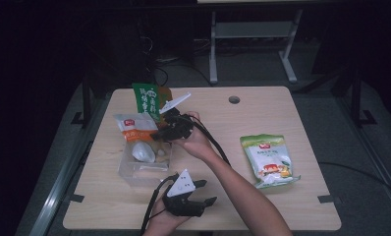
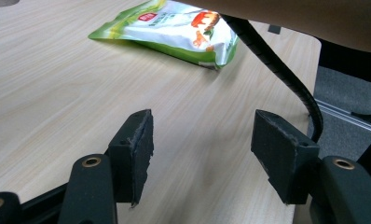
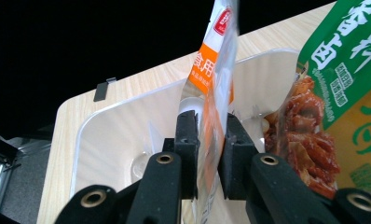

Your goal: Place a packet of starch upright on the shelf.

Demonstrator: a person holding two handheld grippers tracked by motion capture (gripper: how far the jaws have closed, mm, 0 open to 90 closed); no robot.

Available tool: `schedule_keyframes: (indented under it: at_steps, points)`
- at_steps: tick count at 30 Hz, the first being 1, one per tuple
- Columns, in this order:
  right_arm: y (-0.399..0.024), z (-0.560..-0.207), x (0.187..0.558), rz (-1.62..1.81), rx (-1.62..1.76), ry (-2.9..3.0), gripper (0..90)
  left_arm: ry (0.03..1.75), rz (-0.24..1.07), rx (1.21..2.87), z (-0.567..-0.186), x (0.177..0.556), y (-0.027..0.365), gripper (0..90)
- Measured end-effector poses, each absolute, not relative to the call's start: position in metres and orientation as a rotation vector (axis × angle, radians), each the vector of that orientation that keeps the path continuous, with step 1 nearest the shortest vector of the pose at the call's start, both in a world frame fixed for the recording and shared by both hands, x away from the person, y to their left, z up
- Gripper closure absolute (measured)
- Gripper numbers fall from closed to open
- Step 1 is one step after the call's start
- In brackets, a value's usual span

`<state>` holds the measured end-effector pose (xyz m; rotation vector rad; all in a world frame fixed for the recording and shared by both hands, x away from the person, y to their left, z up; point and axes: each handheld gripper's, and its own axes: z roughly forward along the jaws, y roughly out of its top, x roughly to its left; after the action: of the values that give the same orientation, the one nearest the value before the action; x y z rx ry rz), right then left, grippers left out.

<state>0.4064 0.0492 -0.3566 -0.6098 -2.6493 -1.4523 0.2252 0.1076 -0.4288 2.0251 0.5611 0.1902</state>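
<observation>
My right gripper (image 1: 159, 133) reaches left over a clear plastic box (image 1: 145, 172) on the table's left half. In the right gripper view its jaws (image 3: 211, 144) stand close on either side of an upright orange-and-white bag (image 3: 215, 74), and both pads touch it. That orange-and-white bag (image 1: 134, 127) stands in the box's far end. Beside it is a green bag (image 3: 346, 88) with red-brown dried pieces showing through; the same green bag (image 1: 147, 101) stands tallest at the box's back. My left gripper (image 1: 207, 191) rests near the front edge, its jaws (image 2: 202, 149) open with only bare wood between them.
A green-and-white snack bag (image 1: 269, 160) lies flat on the right half of the wooden table (image 1: 223, 216); from the left gripper view this snack bag (image 2: 174, 28) lies ahead. A white lump (image 1: 143, 152) sits inside the box. A cable hole (image 1: 234, 100) is near the far edge.
</observation>
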Motion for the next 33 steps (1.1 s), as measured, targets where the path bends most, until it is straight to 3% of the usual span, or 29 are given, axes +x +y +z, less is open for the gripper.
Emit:
schedule_keyframes:
  at_steps: [3,6,24,33]
  points:
    - [0.049,-0.355,0.406,-1.448,-0.612,-2.660,87.3,0.562,0.195,2.028,-0.429,0.225,0.108,38.2]
    - [0.049,-0.355,0.405,-1.446,-0.616,-2.665,89.0,0.564,0.196,2.025,-0.429,0.225,0.107,38.2]
    - [0.044,-0.360,0.403,-1.433,-0.635,-2.676,89.3,0.571,0.213,2.028,-0.428,0.229,0.109,37.7]
    - [0.017,-0.354,0.402,-1.441,-0.658,-2.645,72.3,0.593,0.218,2.015,-0.428,0.230,0.110,35.9]
